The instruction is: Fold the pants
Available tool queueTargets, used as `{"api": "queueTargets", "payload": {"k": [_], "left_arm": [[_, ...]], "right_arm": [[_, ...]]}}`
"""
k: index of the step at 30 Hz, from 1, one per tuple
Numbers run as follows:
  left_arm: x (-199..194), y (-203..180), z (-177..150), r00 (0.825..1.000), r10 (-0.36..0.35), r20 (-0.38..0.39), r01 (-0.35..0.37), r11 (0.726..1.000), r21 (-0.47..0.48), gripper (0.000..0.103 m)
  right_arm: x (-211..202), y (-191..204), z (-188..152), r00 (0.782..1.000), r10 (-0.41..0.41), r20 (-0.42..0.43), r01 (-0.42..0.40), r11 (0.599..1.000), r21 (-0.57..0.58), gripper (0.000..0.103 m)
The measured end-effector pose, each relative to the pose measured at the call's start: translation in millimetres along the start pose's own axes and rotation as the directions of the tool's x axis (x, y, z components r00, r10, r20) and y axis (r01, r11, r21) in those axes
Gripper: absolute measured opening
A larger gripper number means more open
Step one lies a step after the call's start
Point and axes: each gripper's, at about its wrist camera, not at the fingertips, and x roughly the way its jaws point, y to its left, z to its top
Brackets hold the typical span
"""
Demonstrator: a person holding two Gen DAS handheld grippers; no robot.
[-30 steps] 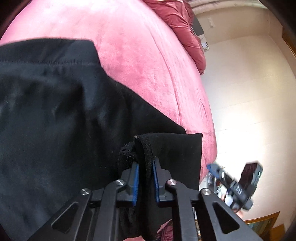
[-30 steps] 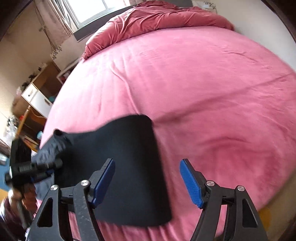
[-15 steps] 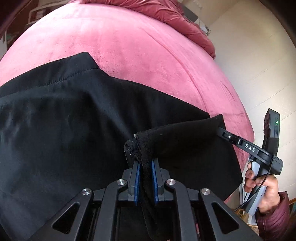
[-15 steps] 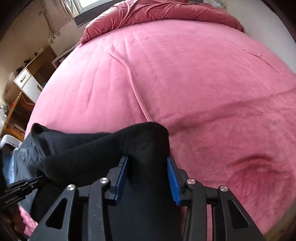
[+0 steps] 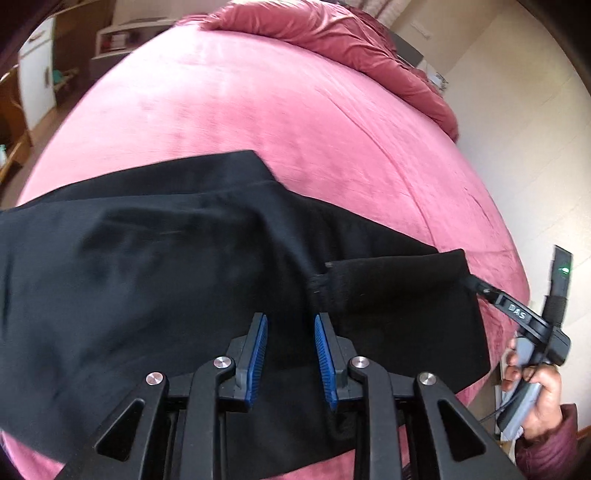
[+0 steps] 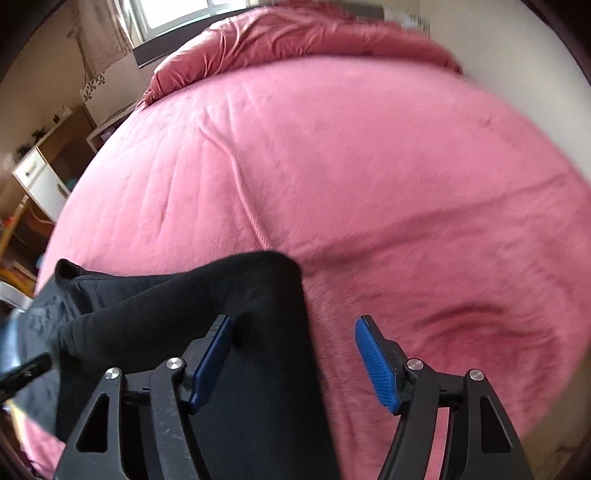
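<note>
On the pink bed [image 5: 295, 110] lie black pants [image 5: 147, 277] (folded), both grippers' jaws opening, gripping nothing.

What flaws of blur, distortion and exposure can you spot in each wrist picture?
Left wrist view: fisheye bulges the pink bed into a dome; black pants lose fold detail in darkness. Right wrist view: motion blur smears the bed's far edge; the window is blown out white.

Your left tool's frame hides the pants' [image 5: 155, 266] near edge; their left side is cut off. In the right view, the bed's [image 6: 369, 166] far side blurs, and the pants' near end is cut off.
</note>
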Motion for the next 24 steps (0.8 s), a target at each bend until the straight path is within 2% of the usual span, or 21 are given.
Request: {"api": "queueTargets", "payload": {"k": [2,4,7,12,14,19,22,24], "left_arm": [[-9,5,-4,1.0,0.022,0.02,-0.022,1.0,-0.008,0.027],[-22,10,-11,0.999,0.039,0.037,-0.038,0.999,-0.006,0.027],[-37,18,-20,0.997,0.055,0.056,-0.054,0.998,-0.01,0.027],[-50,26,-29,0.993,0.08,0.081,-0.079,0.997,-0.014,0.027],[-47,19,-34,0.993,0.085,0.082,-0.083,0.996,-0.021,0.027],[-39,31,-38,0.993,0.087,0.083,-0.084,0.995,-0.049,0.027],[-35,39,-40,0.994,0.079,0.072,-0.072,0.994,-0.086,0.027],[-33,50,-41,0.996,0.06,0.059,-0.051,0.989,-0.136,0.027]], "right_arm": [[-14,5,-3,0.999,-0.022,0.042,0.023,0.999,-0.031,0.069],[-28,15,-6,0.997,-0.009,0.072,0.014,0.998,-0.061,0.069],[-42,35,-15,0.995,0.076,0.065,-0.068,0.991,-0.117,0.067],[-49,84,-45,0.972,0.23,-0.037,-0.232,0.946,-0.226,0.042],[-49,103,-56,0.958,0.274,-0.083,-0.286,0.921,-0.263,0.038],[-38,144,-78,0.939,0.304,-0.162,-0.342,0.877,-0.337,0.03],[-22,164,-93,0.939,0.269,-0.212,-0.331,0.872,-0.36,0.021],[-5,170,-94,0.938,0.258,-0.232,-0.328,0.877,-0.35,0.019]]}}
